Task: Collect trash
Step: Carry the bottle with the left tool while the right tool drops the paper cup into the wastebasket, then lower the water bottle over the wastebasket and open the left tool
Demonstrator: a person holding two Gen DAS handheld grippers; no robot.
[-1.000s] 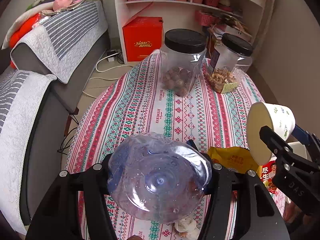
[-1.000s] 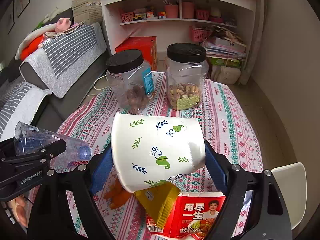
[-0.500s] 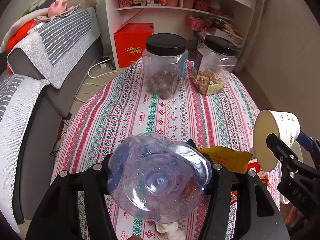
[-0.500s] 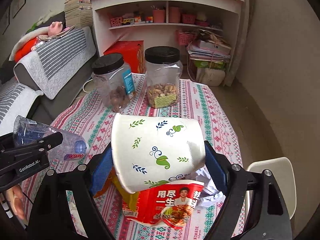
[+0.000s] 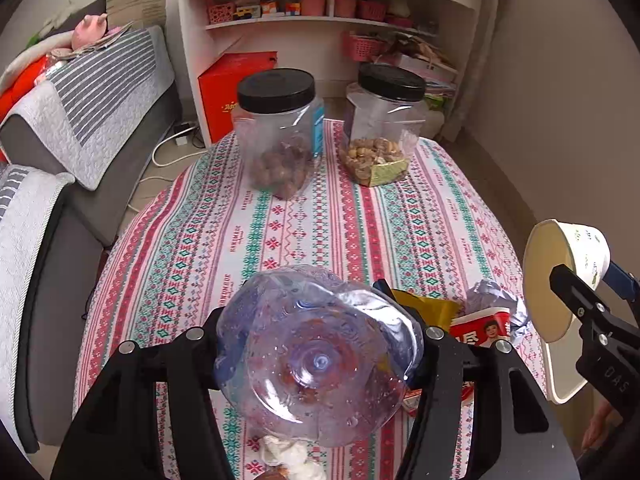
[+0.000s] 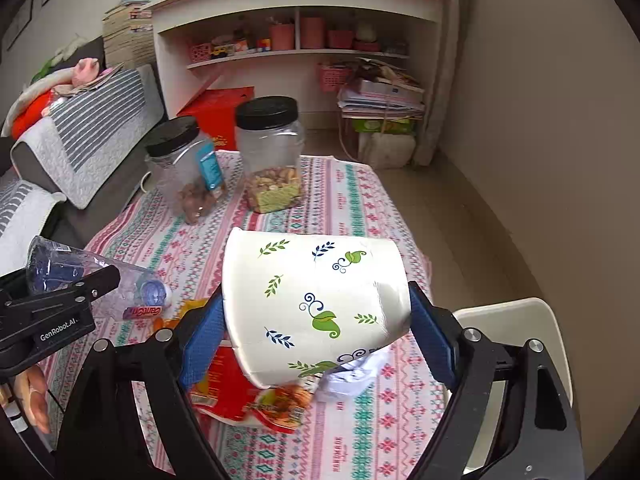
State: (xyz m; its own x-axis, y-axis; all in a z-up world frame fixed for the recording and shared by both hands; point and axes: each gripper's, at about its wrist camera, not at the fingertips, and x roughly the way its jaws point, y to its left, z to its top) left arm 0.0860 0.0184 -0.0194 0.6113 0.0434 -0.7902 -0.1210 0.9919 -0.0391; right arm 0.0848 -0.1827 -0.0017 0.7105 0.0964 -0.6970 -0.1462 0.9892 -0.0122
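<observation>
My left gripper [image 5: 320,344] is shut on a crumpled clear plastic bottle [image 5: 316,356], its base facing the camera; the same bottle [image 6: 100,284] shows at the left of the right wrist view. My right gripper [image 6: 316,320] is shut on a white paper cup [image 6: 316,304] with leaf prints, lying sideways between the blue pads; that cup [image 5: 560,276] shows at the right in the left wrist view. Below both lie a red snack packet [image 6: 248,396], a yellow wrapper [image 5: 428,308], crumpled foil [image 5: 492,300] and a white tissue wad [image 5: 288,456] on the patterned tablecloth [image 5: 280,232].
Two clear jars with black lids, one holding brown nuts [image 5: 280,136] and one peanuts [image 5: 384,128], stand at the table's far end. A grey sofa [image 5: 80,120] runs along the left. A white shelf [image 5: 332,8] and red box [image 5: 236,80] stand behind. A white chair [image 6: 520,320] is at right.
Both grippers have drawn back along the table with their loads, so the jars look farther away. More of the red packet, foil and tissue has come into view beneath them.
</observation>
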